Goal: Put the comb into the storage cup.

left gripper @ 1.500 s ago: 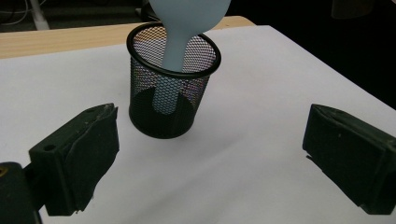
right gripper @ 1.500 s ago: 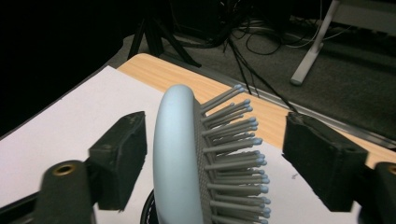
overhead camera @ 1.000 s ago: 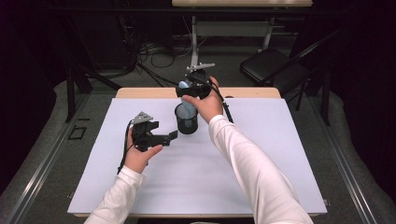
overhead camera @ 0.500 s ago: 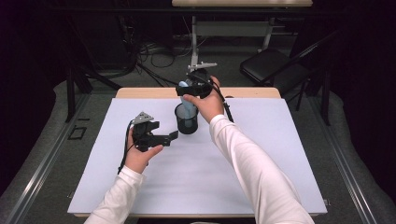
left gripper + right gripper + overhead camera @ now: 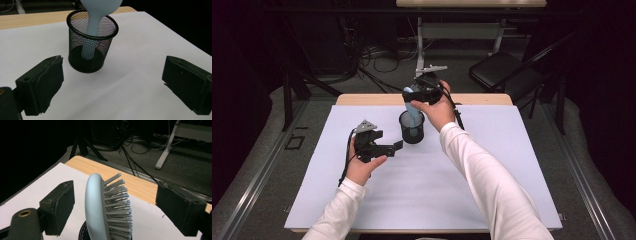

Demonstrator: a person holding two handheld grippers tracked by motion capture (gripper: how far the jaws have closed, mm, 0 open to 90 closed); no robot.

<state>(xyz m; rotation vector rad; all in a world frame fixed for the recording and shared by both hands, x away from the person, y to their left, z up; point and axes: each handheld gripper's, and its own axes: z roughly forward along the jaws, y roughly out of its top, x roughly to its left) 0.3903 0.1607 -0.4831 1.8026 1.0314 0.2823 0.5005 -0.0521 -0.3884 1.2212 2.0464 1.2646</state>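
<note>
Nothing moved; hairbrush [image 5: 100,207] apparently upright.

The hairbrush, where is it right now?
The light blue hairbrush stands handle-down in the black mesh cup near the table's far edge, its head between the right gripper jaws.

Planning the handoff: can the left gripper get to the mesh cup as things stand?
Probably yes. The left gripper is open and aimed at the mesh cup, with bare white sheet between; the hairbrush only stands inside the cup.
</note>
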